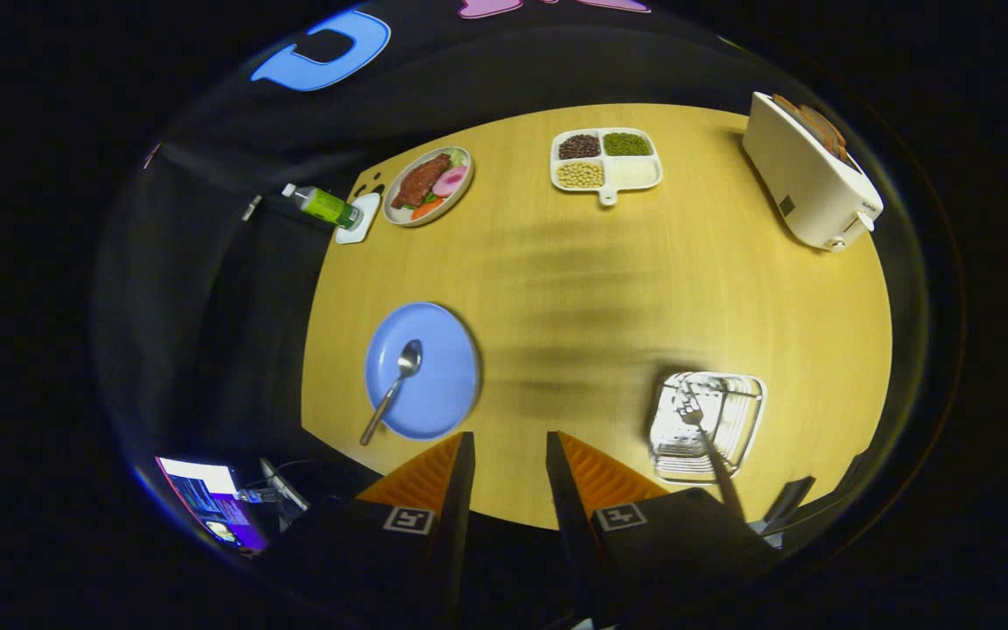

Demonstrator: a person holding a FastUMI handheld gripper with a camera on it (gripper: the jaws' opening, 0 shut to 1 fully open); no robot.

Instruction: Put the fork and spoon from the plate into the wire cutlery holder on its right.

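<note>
Fork point(703, 429): already in the wire cutlery holder point(745, 420), tines up at the far end, handle leaning out toward the near edge of the table point(609, 280).
Spoon point(392, 389): lying on the blue plate point(434, 376), bowl toward the far side, handle sticking out over the plate's near-left rim.
Holder: well to the right of the plate, on the near right part of the table.
Step in hand: fork looks done, so I'd say the spoon is what remains.
Next move: swing left and down to the plate, fingers either side of the spoon handle, close, lift, carry right to the holder.
Gripper point(508, 455): held high above the near edge, looking down between plate and holder; fingers spread apart with bare table between them, grasping nothing.
Further off: toaster point(806, 175) at far right, divided dish of beans point(606, 160) and a plate of food point(428, 185) along the far side, bottle point(323, 206) at far left.
</note>
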